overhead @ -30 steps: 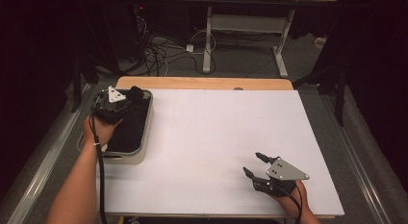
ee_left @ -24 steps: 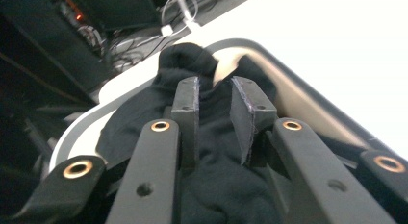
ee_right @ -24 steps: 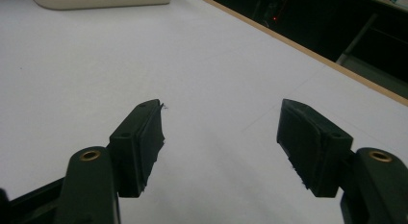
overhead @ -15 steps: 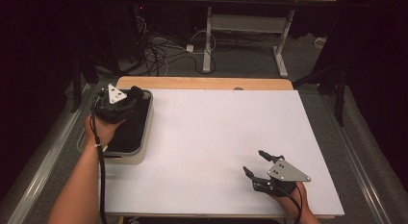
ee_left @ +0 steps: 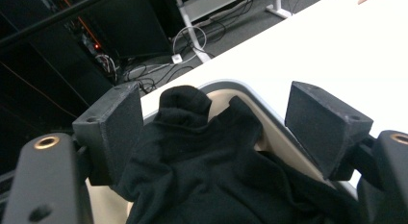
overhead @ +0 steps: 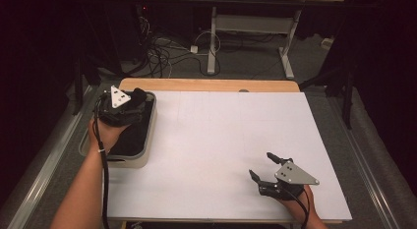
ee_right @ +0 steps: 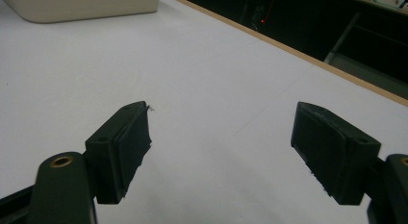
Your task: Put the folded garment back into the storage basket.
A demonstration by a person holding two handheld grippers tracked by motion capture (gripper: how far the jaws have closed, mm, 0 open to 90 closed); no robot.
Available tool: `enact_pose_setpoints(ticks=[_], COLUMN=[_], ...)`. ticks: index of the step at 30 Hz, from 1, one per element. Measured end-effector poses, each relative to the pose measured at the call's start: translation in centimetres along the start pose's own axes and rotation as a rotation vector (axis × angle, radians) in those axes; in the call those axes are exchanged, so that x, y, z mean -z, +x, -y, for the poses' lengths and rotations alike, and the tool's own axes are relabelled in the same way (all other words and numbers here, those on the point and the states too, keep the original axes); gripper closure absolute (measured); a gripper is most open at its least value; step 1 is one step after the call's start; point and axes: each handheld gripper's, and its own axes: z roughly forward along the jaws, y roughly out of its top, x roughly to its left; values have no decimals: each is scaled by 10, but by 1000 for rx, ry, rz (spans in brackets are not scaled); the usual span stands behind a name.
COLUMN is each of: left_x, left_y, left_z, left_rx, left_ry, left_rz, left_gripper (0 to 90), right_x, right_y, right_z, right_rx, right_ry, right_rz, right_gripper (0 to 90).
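A cream bin (overhead: 147,140) stands at the table's left edge with a black cloth (overhead: 129,136) inside. My left gripper (overhead: 124,99) hovers over the bin's far end. In the left gripper view its jaws stand wide apart, the left gripper (ee_left: 216,123) is open, and the black cloth (ee_left: 202,161) lies bunched between and below them, against the bin's rim (ee_left: 284,137). My right gripper (overhead: 260,163) rests low near the table's front right. It is open, and the right gripper (ee_right: 221,147) has only bare white table between its jaws.
The white table top (overhead: 221,126) stretches between the two grippers, with a wooden edge (overhead: 206,84) at the far side. The cream bin (ee_right: 82,5) shows far off in the right gripper view. Cables and desk legs (overhead: 211,47) lie on the floor beyond.
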Motion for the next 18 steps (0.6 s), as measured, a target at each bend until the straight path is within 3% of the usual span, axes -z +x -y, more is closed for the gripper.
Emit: enact_pose_setpoints(ticks=[3,6,8,11,18], left_x=[5,13,15,18,23], left_y=[-3,-1,-2,-3,-9], left_z=[-2,1,3,8,15], left_rx=[-17,25,27,55,56], left_ry=[-12,-55,-67,-87,-114], left_rz=[1,37,31,55,50], left_gripper=[205,204,202,203,203], right_x=[0,-3,-4,-5,-8], right_y=[0,0,0,1,3], right_z=[0,1,1,1,2], right_rx=[-7,-1,0,3,15], right_ry=[3,15,18,26,42], right_rz=[7,3,2,-2,-1], right_gripper=[209,209,209,214,217])
